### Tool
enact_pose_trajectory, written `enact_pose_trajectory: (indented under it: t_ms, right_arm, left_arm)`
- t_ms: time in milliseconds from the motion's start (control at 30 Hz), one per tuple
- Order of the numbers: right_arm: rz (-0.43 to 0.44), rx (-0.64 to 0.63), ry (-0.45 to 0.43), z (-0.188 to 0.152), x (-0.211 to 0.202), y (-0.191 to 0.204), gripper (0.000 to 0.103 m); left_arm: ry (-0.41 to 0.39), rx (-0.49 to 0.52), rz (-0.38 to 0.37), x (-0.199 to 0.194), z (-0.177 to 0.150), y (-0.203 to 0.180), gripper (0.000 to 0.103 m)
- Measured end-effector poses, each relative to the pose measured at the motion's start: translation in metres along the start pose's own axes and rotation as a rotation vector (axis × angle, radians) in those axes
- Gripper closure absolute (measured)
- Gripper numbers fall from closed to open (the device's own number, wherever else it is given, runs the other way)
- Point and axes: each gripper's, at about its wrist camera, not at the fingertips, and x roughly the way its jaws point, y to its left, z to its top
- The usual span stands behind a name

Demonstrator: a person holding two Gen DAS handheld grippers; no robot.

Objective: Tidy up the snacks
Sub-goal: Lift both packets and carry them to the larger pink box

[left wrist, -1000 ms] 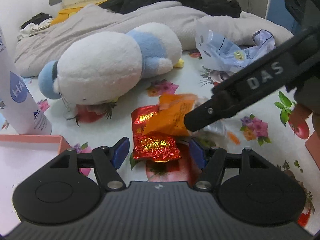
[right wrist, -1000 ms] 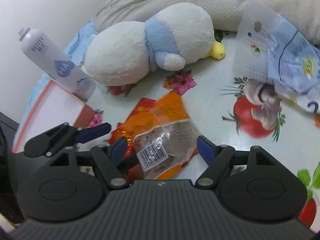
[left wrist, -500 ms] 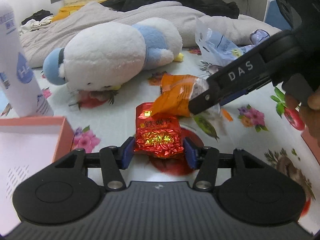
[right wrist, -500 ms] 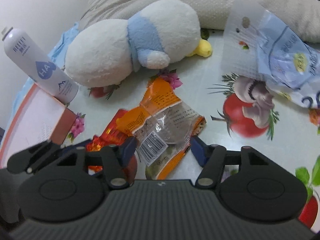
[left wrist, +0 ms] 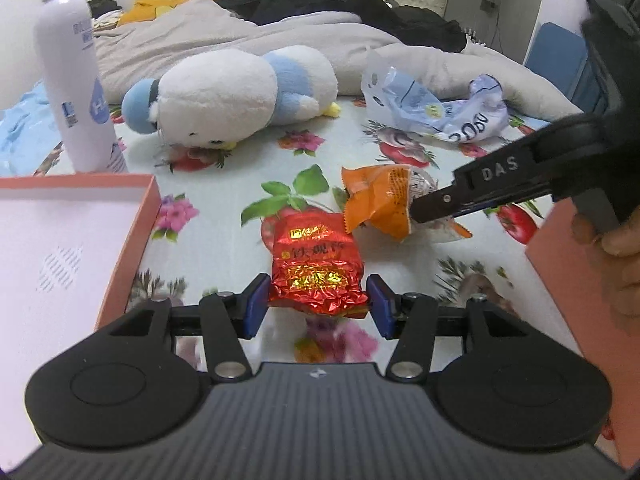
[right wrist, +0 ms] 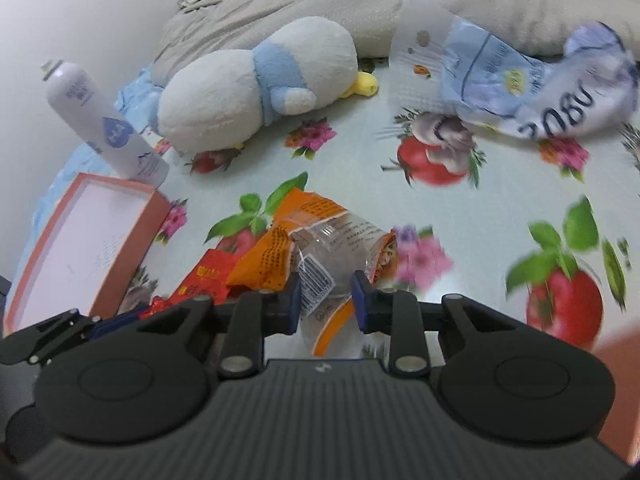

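My left gripper [left wrist: 318, 306] is shut on a red foil snack packet [left wrist: 316, 268] and holds it above the flowered tablecloth. The packet also shows in the right wrist view [right wrist: 204, 280]. My right gripper [right wrist: 325, 300] is shut on an orange and clear snack packet [right wrist: 320, 248], lifted off the cloth. In the left wrist view the right gripper [left wrist: 424, 206] reaches in from the right, clamped on the orange packet [left wrist: 380, 200]. The pink open box [left wrist: 60, 240] lies at the left, also visible in the right wrist view [right wrist: 80, 248].
A white and blue plush toy [left wrist: 236, 92] lies behind the packets. A white spray can [left wrist: 74, 80] stands by the box's far corner. A crumpled blue and white bag [left wrist: 436, 108] lies at the back right. Another pink box's edge [left wrist: 560, 264] is at the right.
Both grippers closed on their packets and pulled back, lifting them. The red packet and orange packet have separated, and the view has risen above the table.
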Motion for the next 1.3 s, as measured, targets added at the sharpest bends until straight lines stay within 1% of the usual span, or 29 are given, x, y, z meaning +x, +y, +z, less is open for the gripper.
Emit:
enact_pose_trajectory:
  t_ms: [133, 233, 367, 467, 600, 767, 900, 1200, 1300]
  right_arm:
    - [-0.033, -0.007, -0.044, -0.022, -0.035, 0.009, 0.074]
    - [-0.041, 0.006, -0.081, -0.041, -0.063, 0.014, 0.074]
    - [-0.060, 0.027, -0.142, -0.074, -0.104, 0.019, 0.074]
    - [-0.056, 0.051, -0.173, -0.101, -0.133, 0.024, 0.074]
    - [-0.092, 0.044, -0.213, -0.131, -0.162, 0.036, 0.074]
    - [-0.128, 0.018, -0.240, -0.160, -0.183, 0.051, 0.074]
    - [-0.114, 0.066, -0.257, -0.177, -0.202, 0.055, 0.074]
    - [-0.175, 0.051, -0.337, -0.209, -0.251, 0.073, 0.074]
    - [-0.191, 0.060, -0.356, -0.218, -0.266, 0.074, 0.074]
  left_arm:
    - [0.001, -0.051, -0.006, -0.027, -0.010, -0.005, 0.045]
    - [-0.008, -0.077, -0.007, -0.051, -0.019, -0.011, 0.045]
    - [-0.011, -0.144, -0.025, -0.079, -0.033, -0.014, 0.045]
    - [-0.007, -0.167, -0.029, -0.102, -0.045, -0.019, 0.045]
    - [-0.003, -0.134, -0.006, -0.132, -0.055, -0.029, 0.045]
    - [-0.020, -0.137, -0.005, -0.168, -0.059, -0.033, 0.045]
    - [-0.048, -0.143, -0.017, -0.195, -0.060, -0.039, 0.045]
    - [-0.102, -0.161, -0.062, -0.253, -0.065, -0.058, 0.045]
    - [-0.115, -0.142, -0.076, -0.271, -0.069, -0.067, 0.045]
